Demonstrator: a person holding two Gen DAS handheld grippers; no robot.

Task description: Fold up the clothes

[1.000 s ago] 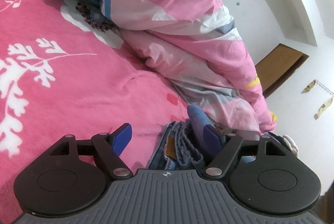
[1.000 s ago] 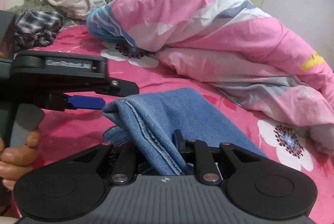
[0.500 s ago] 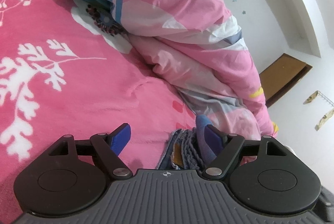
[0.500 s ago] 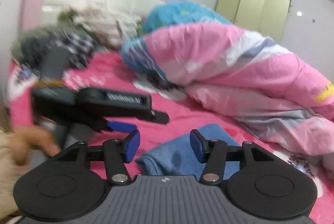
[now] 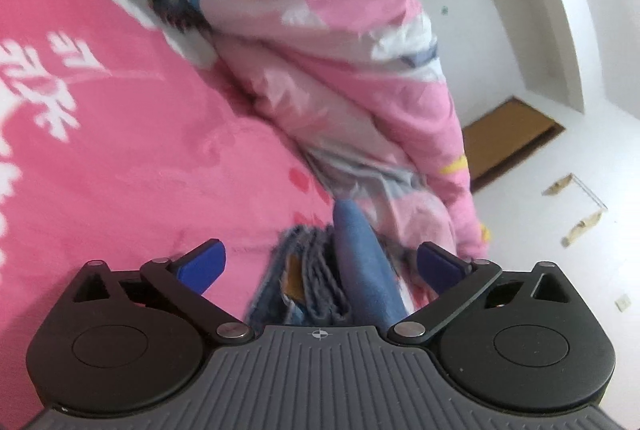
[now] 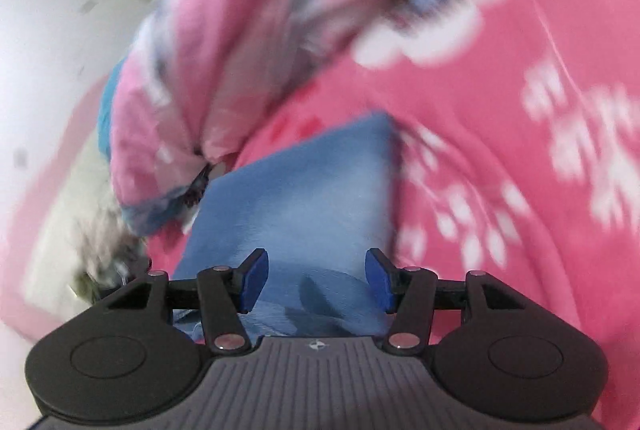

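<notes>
Bare pink floral bedsheet (image 5: 140,157) gives free passage; the heaped pink-and-blue patterned duvet (image 5: 320,41) bounds it.

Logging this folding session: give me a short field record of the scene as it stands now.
surface: pink floral bedsheet
garment: folded blue jeans, lying on the sheet
beside garment: bunched pink quilt
left hand-held gripper: open, jaws just widened, either side of the jeans' edge, pads not touching
right hand-held gripper: open, jaws have just opened, over the jeans, nothing gripped
image quality: right wrist view motion-blurred
</notes>
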